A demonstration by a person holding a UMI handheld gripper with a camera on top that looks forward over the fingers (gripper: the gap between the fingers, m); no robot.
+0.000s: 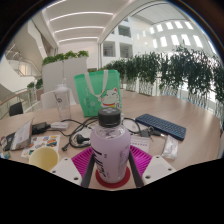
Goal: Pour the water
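A clear plastic bottle (111, 148) with a pale cap is shown upright between the two fingers of the gripper (111, 165). The magenta pads (84, 160) are seen close at either side of the bottle's lower body, with its red base between them; whether both pads press on it cannot be told. The bottle is placed on a cluttered table (185, 150). A yellowish cup (44, 158) is seen just beside the left finger, near the bottle. Beyond the bottle, a green basket (98, 92) is set on the table, with dark cables (62, 127) lying to its left. A dark keyboard (161, 125) is laid to the right, apart from the bottle. Rows of green plants (165, 72) are seen in the bright hall behind.
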